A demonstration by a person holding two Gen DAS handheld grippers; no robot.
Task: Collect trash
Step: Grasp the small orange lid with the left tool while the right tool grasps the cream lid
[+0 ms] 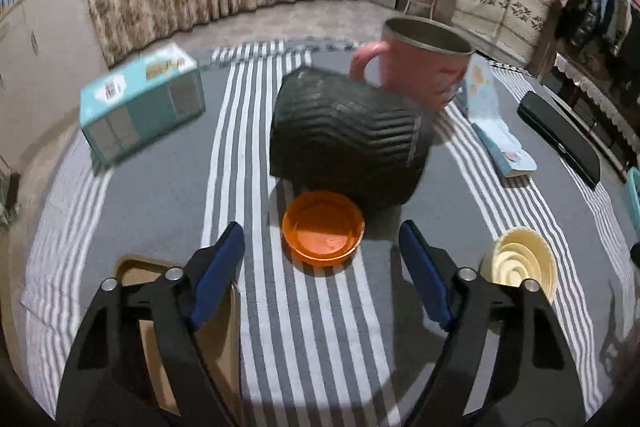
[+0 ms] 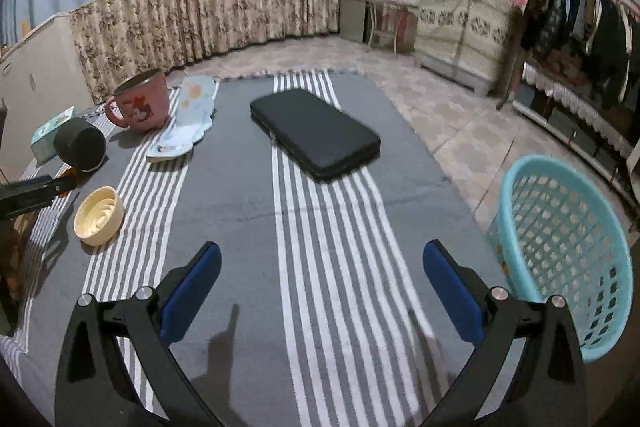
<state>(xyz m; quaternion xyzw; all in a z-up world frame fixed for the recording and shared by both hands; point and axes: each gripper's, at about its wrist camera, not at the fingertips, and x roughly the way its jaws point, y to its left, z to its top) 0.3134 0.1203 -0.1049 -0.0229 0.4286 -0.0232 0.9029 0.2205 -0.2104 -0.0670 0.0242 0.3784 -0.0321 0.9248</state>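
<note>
My left gripper (image 1: 322, 243) is open, its blue pads on either side of an orange plastic lid (image 1: 323, 227) lying on the striped cloth. Just behind the lid a dark ribbed cup (image 1: 346, 135) lies on its side. A cream ribbed lid (image 1: 522, 263) lies to the right; it also shows in the right wrist view (image 2: 98, 215). My right gripper (image 2: 322, 279) is open and empty above the cloth. A turquoise mesh basket (image 2: 568, 247) stands at its right, off the cloth's edge.
A pink mug (image 1: 420, 67), a teal box (image 1: 140, 103), a light blue wrapper (image 1: 492, 119) and a black flat case (image 2: 316, 133) lie on the grey striped cloth (image 2: 320, 227). A brown cardboard piece (image 1: 140, 275) is under my left finger. Furniture and curtains stand beyond.
</note>
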